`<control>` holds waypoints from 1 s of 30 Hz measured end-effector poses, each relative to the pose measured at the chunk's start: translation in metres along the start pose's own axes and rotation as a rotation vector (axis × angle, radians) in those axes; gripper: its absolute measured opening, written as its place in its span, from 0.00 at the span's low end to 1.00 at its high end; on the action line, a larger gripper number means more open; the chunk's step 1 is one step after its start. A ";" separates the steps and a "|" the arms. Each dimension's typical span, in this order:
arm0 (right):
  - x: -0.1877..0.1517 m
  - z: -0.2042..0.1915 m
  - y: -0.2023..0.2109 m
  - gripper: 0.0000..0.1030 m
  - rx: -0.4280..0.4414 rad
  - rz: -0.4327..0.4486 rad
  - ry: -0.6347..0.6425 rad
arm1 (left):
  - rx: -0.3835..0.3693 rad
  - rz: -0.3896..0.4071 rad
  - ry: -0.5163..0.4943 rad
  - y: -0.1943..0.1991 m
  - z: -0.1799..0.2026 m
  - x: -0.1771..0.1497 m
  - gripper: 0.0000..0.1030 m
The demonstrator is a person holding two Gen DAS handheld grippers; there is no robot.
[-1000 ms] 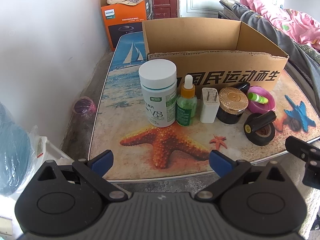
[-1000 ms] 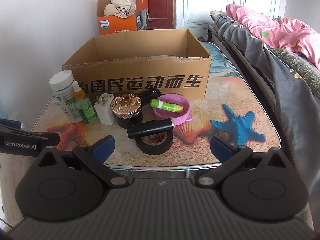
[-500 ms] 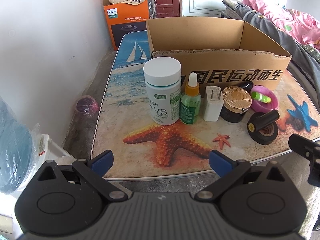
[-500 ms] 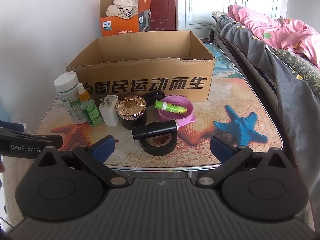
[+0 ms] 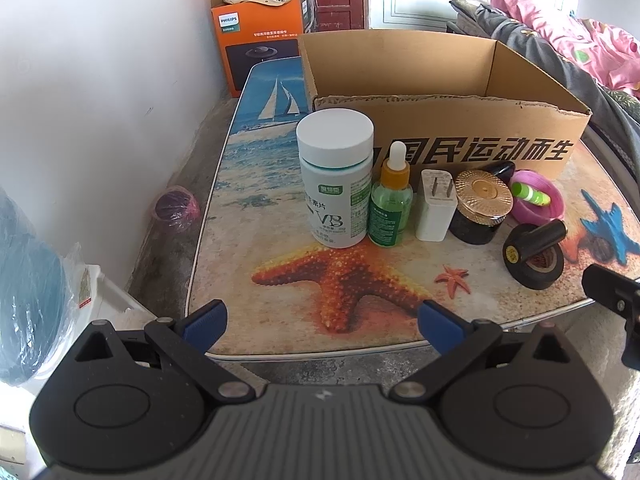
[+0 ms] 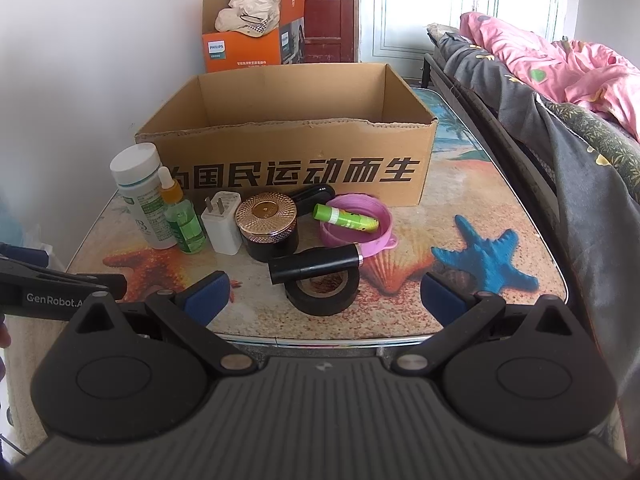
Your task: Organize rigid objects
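An open cardboard box (image 5: 472, 128) (image 6: 288, 172) stands on the beach-print table (image 5: 280, 280). A row of objects lines its front: a white pill bottle (image 5: 335, 178) (image 6: 140, 194), a green dropper bottle (image 5: 390, 204) (image 6: 182, 216), a white charger (image 5: 436, 205) (image 6: 222, 222), a gold-lidded black jar (image 5: 482, 206) (image 6: 268, 220), a pink lid (image 6: 356, 226) holding a green tube (image 6: 345, 217), and a black tube (image 6: 314, 266) lying on a tape roll (image 6: 322, 290). My left gripper (image 5: 320, 320) and right gripper (image 6: 322, 296) hover open at the table's near edge, both empty.
An orange Philips box (image 5: 260, 36) with cloth in it sits behind the table by the white wall. A bed with grey and pink bedding (image 6: 560, 92) runs along the right side. A plastic-wrapped item (image 5: 32, 280) and a pink bag (image 5: 176, 208) lie on the floor at left.
Both grippers have risen and pulled back slightly, so the table objects sit a little lower in view. Nothing on the table moved.
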State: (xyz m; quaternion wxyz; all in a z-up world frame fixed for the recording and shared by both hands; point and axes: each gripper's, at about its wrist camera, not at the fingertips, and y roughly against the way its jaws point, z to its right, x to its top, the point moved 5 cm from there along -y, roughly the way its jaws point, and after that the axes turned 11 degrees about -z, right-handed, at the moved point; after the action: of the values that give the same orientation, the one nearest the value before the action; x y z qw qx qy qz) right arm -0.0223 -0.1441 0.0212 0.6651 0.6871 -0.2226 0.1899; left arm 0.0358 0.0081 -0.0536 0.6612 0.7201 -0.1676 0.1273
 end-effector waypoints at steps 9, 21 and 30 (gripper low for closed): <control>0.002 -0.002 -0.002 0.99 -0.002 -0.003 0.005 | -0.001 -0.003 0.003 -0.001 -0.002 0.000 0.99; 0.002 -0.002 -0.003 0.99 -0.002 -0.005 0.006 | -0.001 -0.005 0.004 -0.002 -0.002 0.001 0.99; 0.003 -0.002 -0.006 0.99 -0.002 -0.012 0.005 | -0.002 -0.007 0.000 -0.003 -0.002 0.000 0.99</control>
State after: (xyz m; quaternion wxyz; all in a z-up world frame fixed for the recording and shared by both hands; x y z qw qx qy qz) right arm -0.0168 -0.1423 0.0179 0.6675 0.6872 -0.2171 0.1875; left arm 0.0371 0.0100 -0.0566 0.6624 0.7200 -0.1649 0.1248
